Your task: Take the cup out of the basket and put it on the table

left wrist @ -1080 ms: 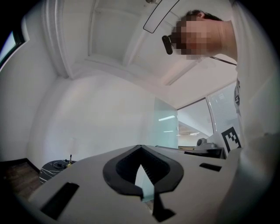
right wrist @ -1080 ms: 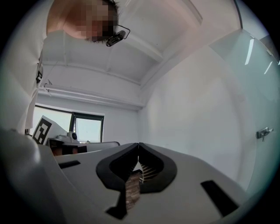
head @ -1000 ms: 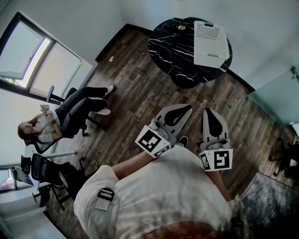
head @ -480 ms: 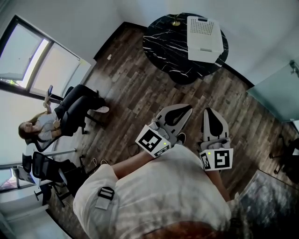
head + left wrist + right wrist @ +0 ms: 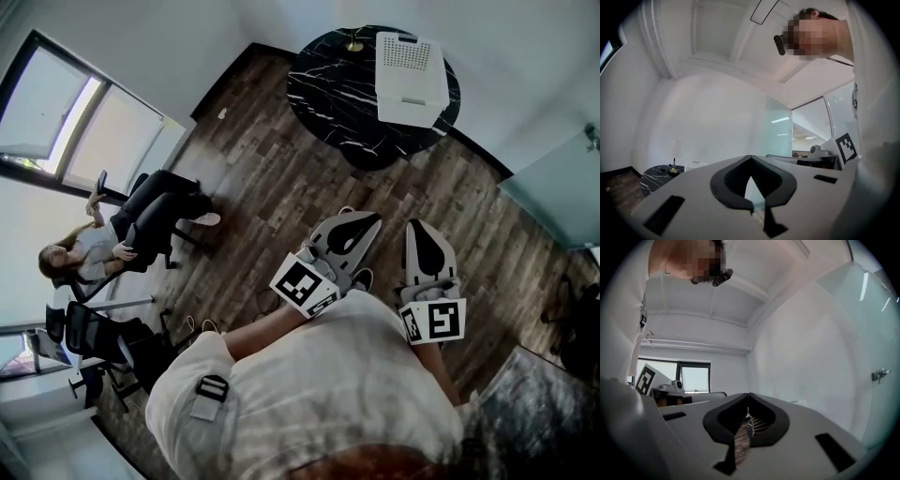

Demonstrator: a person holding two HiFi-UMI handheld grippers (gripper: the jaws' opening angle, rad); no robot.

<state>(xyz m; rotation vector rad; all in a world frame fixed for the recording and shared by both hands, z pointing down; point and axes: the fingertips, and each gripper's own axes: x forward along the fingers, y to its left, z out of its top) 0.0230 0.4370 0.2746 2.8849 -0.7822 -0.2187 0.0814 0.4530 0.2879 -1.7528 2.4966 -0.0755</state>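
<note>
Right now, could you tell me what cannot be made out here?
Cup: in no view; in the head view the basket is too small to see inside.
Gold item on the table: too small to name.
Left gripper view: the left hand-held gripper covers most of the table.

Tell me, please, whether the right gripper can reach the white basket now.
Probably not: the right gripper is held at the person's chest, with wooden floor between it and the basket.
</note>
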